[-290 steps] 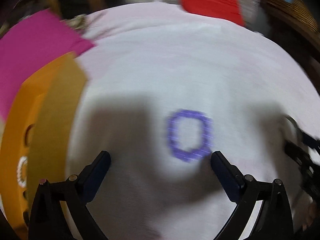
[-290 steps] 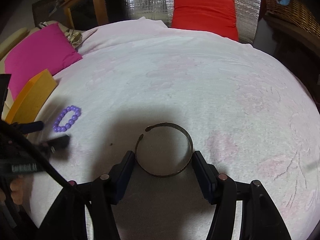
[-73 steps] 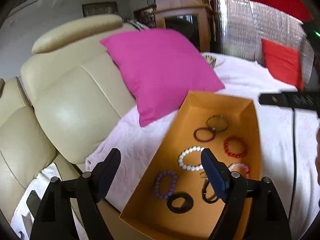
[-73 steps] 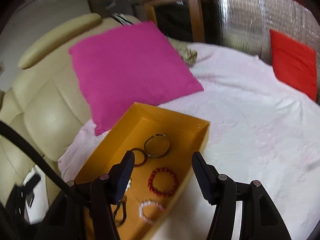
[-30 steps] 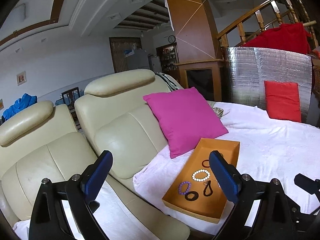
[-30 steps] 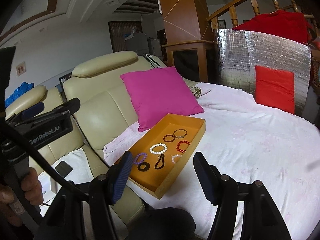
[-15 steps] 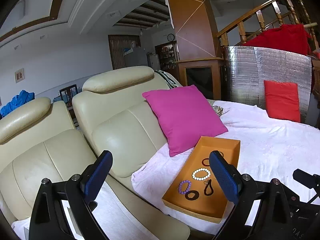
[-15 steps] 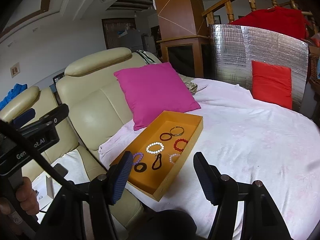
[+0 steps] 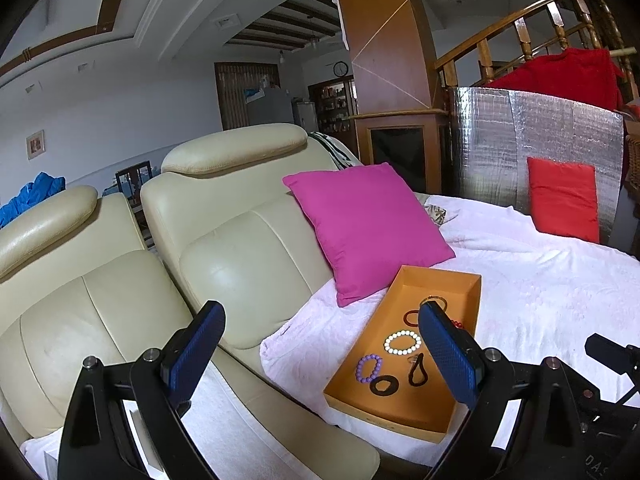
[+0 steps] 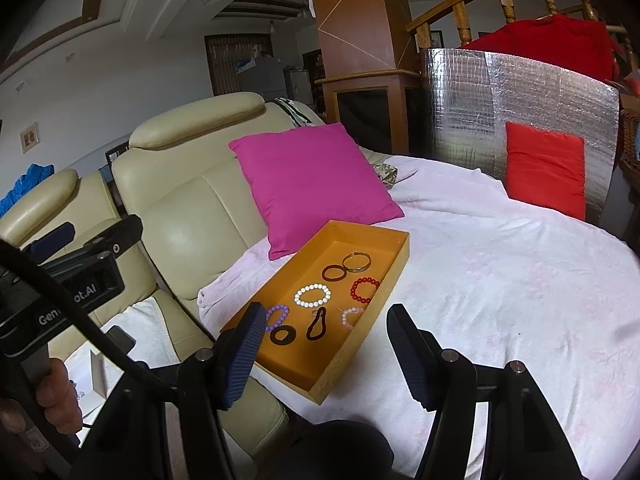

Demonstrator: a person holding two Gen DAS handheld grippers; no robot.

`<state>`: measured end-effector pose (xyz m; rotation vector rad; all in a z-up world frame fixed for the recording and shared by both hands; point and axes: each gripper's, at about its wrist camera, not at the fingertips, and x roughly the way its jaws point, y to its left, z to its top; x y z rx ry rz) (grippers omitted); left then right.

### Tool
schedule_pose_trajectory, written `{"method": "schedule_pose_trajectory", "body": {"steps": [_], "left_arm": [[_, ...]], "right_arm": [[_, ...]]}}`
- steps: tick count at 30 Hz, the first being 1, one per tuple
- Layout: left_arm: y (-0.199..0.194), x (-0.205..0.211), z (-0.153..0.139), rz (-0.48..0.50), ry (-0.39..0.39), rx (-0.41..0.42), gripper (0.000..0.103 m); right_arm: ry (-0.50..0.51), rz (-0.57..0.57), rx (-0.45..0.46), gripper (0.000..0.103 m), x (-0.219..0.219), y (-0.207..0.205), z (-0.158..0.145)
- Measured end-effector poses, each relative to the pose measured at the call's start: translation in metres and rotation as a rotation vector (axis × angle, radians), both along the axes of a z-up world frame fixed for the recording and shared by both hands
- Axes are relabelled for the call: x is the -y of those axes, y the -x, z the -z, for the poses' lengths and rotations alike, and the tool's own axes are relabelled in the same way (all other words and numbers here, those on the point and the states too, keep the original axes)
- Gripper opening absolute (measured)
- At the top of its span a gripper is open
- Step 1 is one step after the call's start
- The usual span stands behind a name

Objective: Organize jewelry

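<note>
Right hand-held gripper (image 10: pixel 326 338) open, orange tray (image 10: pixel 394 268) beyond

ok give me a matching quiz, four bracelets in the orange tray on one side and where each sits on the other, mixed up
Things:
1. purple bead bracelet
2. metal bangle
3. red bead bracelet
4. white bead bracelet

Places in the orange tray:
A. far end, beside the dark ring
B. middle of the tray
C. near end, next to the black disc
D. along the right wall, past the pale pink one

Pairs: 1-C, 2-A, 3-D, 4-B
</note>
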<state>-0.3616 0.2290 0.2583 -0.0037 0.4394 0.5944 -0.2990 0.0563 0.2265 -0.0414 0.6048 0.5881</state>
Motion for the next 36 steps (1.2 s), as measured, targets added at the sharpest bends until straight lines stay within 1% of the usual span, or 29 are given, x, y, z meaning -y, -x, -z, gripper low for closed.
{"method": "schedule_pose_trajectory", "body": {"steps": [9, 24, 33, 36], "left_arm": [[0.0, -0.003, 0.001, 0.015, 0.018, -0.003, 0.097], [-0.015, -0.013, 0.007, -0.009, 0.022, -0.034, 0.097], [-0.028, -0.01, 0.012, -0.025, 0.01, -0.06, 0.097], [-0.038, -0.003, 0.016, -0.016, 0.0, -0.071, 0.097]], "right_arm": [[0.001, 0.001, -0.001, 0.067, -0.005, -0.001, -0.001], [0.027, 0.0, -0.011, 0.067, -0.016, -0.021, 0.007], [0.012, -0.013, -0.026, 0.067, -0.019, -0.04, 0.012], [-0.012, -0.005, -0.015, 0.067, -0.011, -0.044, 0.013]]}}
